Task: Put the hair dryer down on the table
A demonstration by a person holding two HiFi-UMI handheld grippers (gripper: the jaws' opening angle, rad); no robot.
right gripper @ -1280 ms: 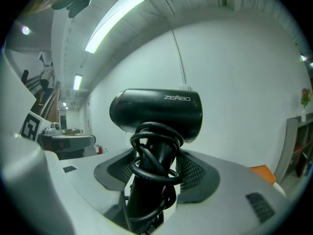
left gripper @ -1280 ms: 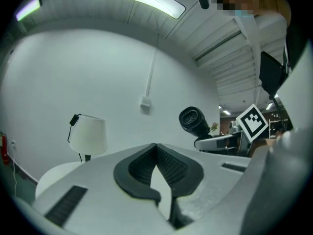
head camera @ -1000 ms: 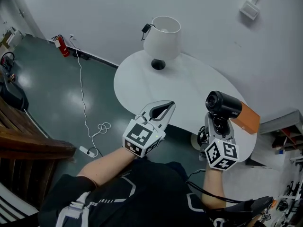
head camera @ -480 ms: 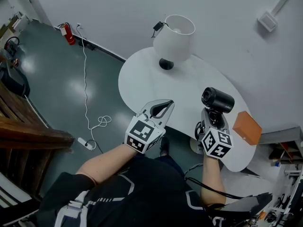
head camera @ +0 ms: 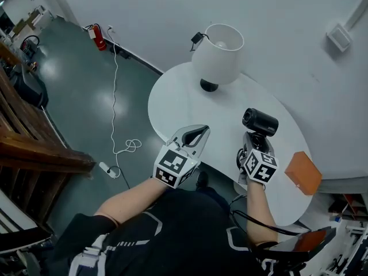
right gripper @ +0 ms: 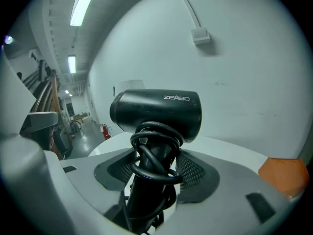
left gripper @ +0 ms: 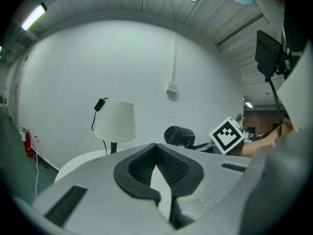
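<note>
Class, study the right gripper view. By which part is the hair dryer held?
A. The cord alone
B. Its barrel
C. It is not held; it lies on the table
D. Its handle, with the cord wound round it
D: the right gripper has its jaws closed on the handle of the hair dryer, with the cord coiled round it and the barrel standing above the jaws.

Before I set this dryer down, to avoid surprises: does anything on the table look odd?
Nothing odd. The lamp stands upright, the orange box lies flat near the edge of the table, and the right gripper holds the hair dryer, cord wound round its handle.
</note>
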